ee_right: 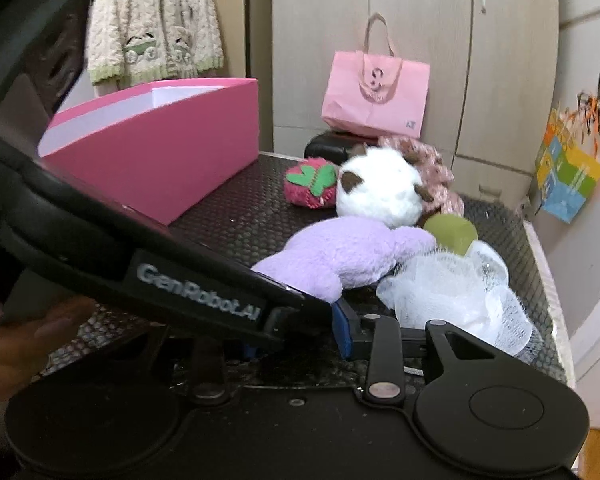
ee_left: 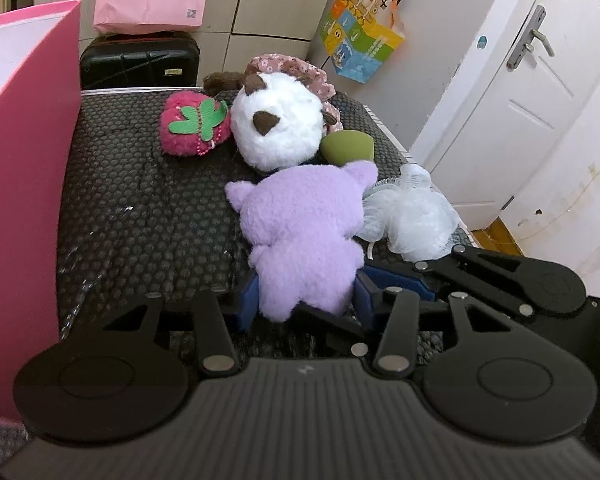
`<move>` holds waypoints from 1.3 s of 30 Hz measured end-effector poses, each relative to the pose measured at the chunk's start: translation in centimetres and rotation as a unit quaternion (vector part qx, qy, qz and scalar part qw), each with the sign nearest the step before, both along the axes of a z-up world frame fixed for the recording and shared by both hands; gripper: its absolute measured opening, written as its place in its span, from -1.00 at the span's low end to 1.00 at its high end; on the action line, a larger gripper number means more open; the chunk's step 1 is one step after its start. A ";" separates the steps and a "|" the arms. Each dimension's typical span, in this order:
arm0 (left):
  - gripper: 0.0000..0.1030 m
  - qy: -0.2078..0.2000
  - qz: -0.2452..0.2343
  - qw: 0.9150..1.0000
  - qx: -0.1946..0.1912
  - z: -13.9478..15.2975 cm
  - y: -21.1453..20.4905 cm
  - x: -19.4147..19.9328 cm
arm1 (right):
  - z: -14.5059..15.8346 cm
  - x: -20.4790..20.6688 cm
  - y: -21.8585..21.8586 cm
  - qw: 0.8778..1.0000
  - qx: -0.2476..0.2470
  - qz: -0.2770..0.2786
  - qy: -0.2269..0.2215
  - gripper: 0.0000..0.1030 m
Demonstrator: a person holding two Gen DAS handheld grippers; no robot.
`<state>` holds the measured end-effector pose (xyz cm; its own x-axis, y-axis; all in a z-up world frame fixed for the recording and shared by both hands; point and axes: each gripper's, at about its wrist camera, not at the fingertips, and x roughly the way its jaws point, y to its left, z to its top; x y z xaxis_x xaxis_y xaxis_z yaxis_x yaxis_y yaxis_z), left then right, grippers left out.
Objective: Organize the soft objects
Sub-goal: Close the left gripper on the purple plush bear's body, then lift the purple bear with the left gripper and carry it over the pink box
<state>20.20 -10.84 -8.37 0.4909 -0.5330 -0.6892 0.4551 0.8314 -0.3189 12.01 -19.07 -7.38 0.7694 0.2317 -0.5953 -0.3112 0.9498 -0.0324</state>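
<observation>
The purple plush toy (ee_left: 300, 232) lies face down on the dark dotted mat (ee_left: 140, 208), pale lilac, fluffy, with two pointed ears at its far end and stubby legs at the near end. The left gripper (ee_left: 304, 304) has its blue pads (ee_left: 247, 300) pressed against either side of the toy's lower body, so its jaws are closed on it. The right gripper (ee_right: 300, 332) comes in from the side, one blue pad (ee_right: 346, 328) just below the toy's near edge; its other finger is hidden behind the left gripper's body, so whether it pinches the toy cannot be told. Just right of the jaws sits a white mesh bath pouf (ee_left: 412, 216), touching the toy. Beyond the jaws lie a white round plush head (ee_left: 278, 128), an olive-green wedge (ee_left: 348, 146) and a red fuzzy strawberry (ee_left: 192, 128). Left of the jaws the mat is bare up to the wall of a pink box (ee_left: 28, 152), open at the top. The mat's right edge runs close behind the pouf.
</observation>
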 end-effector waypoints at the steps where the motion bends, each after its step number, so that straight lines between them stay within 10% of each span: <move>1: -0.12 0.000 0.001 1.000 0.000 0.2 0.2 -0.2 | 0.1 -0.3 0.2 1.000 -0.002 0.002 -0.002 -0.20; 10: -0.12 0.017 -0.013 1.000 0.015 0.6 1.5 -2.0 | 0.1 -2.1 1.1 1.000 0.007 0.021 0.014 -0.15; 16: 0.38 -0.045 -0.025 0.999 0.008 2.0 2.1 -3.6 | -0.6 -2.9 0.8 0.999 -0.023 0.012 0.023 0.28; 23: 0.44 -0.039 -0.001 0.999 -0.009 2.8 2.0 -0.7 | 0.2 -2.9 0.6 1.000 0.005 0.018 0.015 0.65; 32: 0.16 0.052 -0.006 0.999 -0.013 0.2 1.3 2.2 | -1.4 -0.9 2.2 1.000 -0.006 -0.018 0.003 0.55; 39: -0.02 0.014 -0.007 1.000 -0.002 0.2 0.9 0.7 | -1.5 -0.6 1.0 0.999 0.047 -0.018 0.014 0.10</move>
